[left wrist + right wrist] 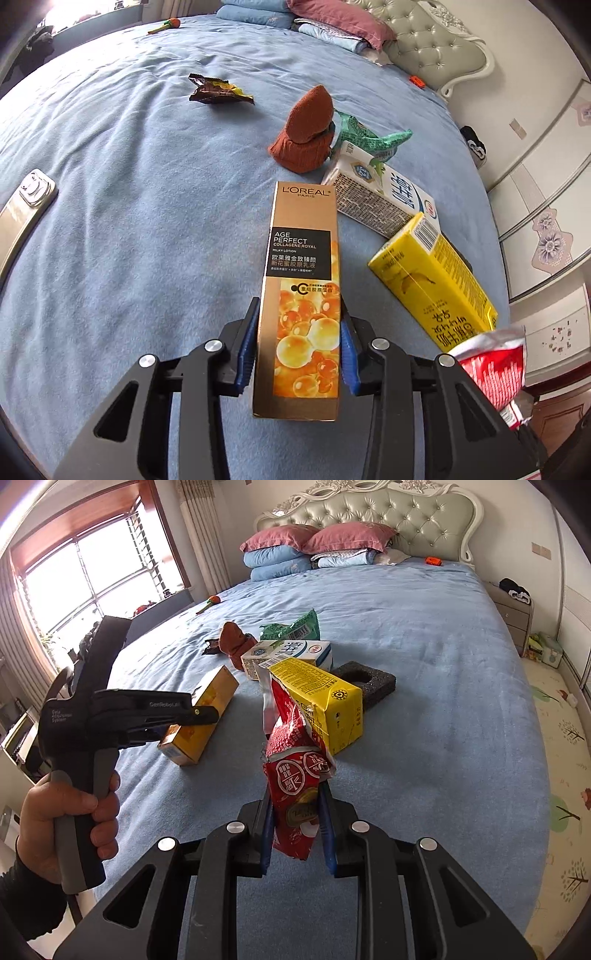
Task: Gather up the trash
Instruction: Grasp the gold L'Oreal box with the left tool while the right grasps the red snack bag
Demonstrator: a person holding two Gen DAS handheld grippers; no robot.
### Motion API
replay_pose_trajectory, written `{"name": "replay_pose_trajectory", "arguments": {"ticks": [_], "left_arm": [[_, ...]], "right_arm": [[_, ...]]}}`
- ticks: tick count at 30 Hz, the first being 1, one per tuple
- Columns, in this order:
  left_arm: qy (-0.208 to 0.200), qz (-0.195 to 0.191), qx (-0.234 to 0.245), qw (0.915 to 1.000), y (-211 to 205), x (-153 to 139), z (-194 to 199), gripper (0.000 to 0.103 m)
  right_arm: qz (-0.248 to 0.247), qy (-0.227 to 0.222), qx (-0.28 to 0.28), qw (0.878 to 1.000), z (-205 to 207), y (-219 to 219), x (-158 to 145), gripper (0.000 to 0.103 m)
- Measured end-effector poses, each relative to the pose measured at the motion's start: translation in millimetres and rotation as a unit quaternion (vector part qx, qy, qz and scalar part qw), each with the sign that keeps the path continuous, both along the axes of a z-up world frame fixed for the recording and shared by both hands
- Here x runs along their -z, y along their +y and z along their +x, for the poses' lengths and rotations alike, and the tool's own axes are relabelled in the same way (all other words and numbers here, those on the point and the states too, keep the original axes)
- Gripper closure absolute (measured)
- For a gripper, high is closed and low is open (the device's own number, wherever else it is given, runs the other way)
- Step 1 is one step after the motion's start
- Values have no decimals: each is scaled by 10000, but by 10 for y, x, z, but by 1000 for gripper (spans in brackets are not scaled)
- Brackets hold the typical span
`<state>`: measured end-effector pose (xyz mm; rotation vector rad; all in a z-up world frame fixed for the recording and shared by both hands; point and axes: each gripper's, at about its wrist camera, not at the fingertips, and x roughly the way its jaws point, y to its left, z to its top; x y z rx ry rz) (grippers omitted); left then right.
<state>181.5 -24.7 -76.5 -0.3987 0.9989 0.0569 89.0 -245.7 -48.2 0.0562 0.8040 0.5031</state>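
Note:
My left gripper (300,314) is shut on a gold L'Oreal lotion box (301,280), its blue pads pressing both long sides. In the right wrist view the same box (201,716) slants over the blue bedsheet (424,635), with the left gripper (207,714) clamped on it and a hand (70,812) on its handle. My right gripper (295,805) is shut on a crumpled red snack wrapper (295,790), which hangs upright between the pads. The wrapper's edge (495,365) shows at the lower right of the left wrist view.
On the bed lie a yellow drink carton (325,705), a white milk carton (291,653), a green wrapper (291,629), a brown wrapper (218,90), a rust knit sock (306,133) and a black foam block (365,681). A silver phone (22,210) lies left. Pillows (314,541) are by the headboard.

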Motion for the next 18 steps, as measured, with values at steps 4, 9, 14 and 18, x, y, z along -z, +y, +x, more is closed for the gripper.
{"name": "replay_pose_trajectory", "arguments": {"ticks": [4,9,14,18], "left_arm": [[-115,115,378,9992,-147,-50,-249,65],[-295,211,820,9960,-415,-134,-497,65],[-289,131,1417,9894,-814,-160,-654,65],[-192,98,1886,9818,-1197,-104,-767,65]], "right_arm": [[143,-6,189,9997,-107,-114,-20,82],[365,7,507,9980,-301,-351,-18,81],[530,25,966,9939,-531,-712,31,81],[632,-6,1375,9885,-740,-1057,54,81]]}}
